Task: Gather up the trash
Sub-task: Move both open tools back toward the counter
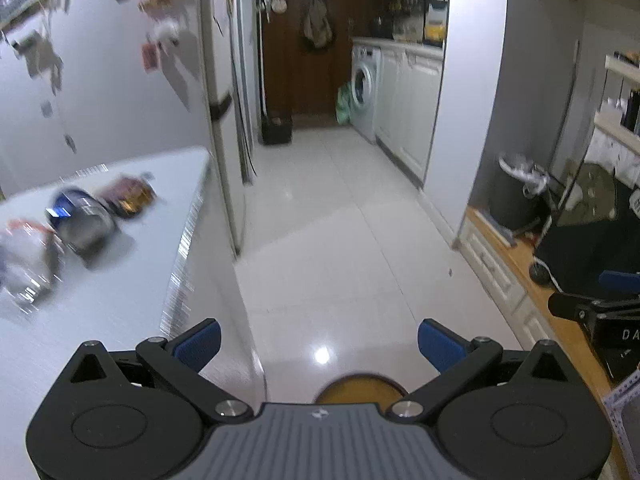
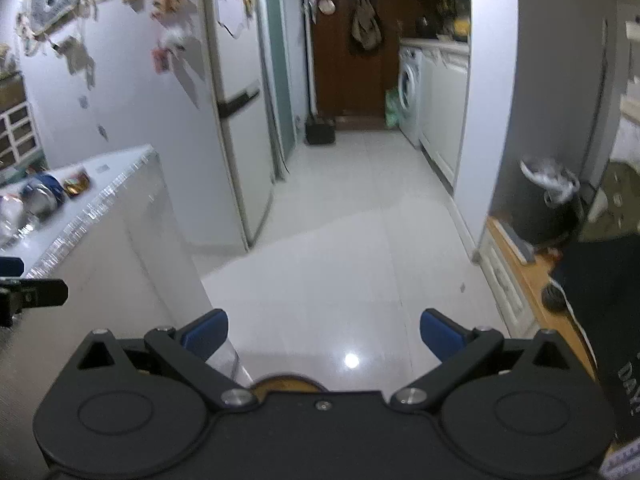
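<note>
1. Left gripper (image 1: 319,342): jaws spread wide, empty, over the floor (image 1: 340,240).
2. Right gripper (image 2: 324,334): jaws spread wide, empty.
3. Trash: blurred wrappers (image 1: 80,220) lie on the white counter (image 1: 120,300), left of both grippers.
4. Dark bin (image 1: 516,196) stands far right.

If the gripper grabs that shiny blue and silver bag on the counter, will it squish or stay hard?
The bag will probably squish: it looks like a crinkly foil wrapper, puffed and creased. It is likely light and could slide on the smooth counter if pushed. The picture is blurry, so this is a guess.
</note>
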